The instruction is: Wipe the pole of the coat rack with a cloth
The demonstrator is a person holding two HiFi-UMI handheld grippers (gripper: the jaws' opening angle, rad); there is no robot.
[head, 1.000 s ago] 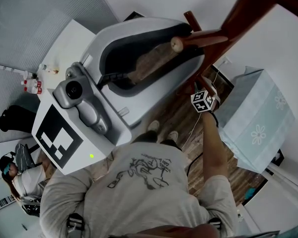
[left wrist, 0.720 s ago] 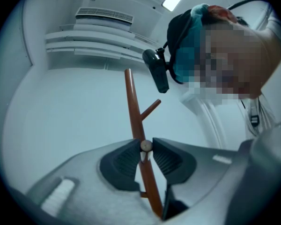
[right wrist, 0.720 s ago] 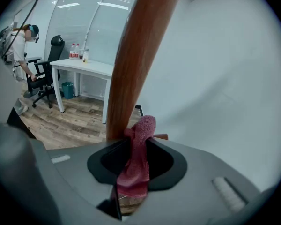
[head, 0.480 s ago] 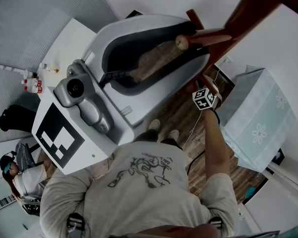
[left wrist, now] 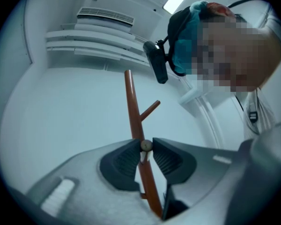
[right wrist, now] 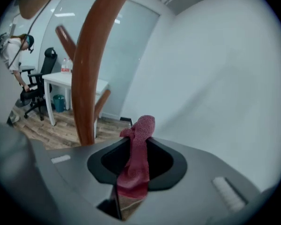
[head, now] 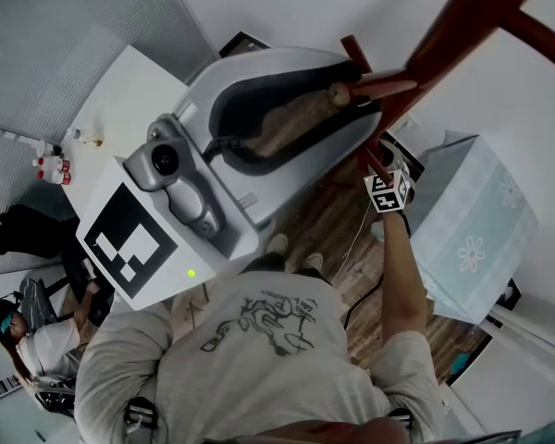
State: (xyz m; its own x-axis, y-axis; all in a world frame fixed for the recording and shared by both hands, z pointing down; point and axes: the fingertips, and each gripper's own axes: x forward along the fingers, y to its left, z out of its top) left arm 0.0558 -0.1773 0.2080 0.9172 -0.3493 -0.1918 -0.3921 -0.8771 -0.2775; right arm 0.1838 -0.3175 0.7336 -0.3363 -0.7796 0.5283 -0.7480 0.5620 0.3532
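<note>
Wooden and round-ended, a peg (head: 379, 86) branching from the red-brown pole (left wrist: 132, 107) sat between the tips of the left gripper (left wrist: 145, 149). Its jaws stood partly closed with their pads pressed on the peg's end, and the pole rose straight ahead beyond them. Further right, the right gripper (right wrist: 137, 138) had its jaws clamped on a red cloth (right wrist: 133, 177), which stuck up past the tips in a bunched knot, while the pole stood ahead and left of those jaws, clear of the cloth.
</note>
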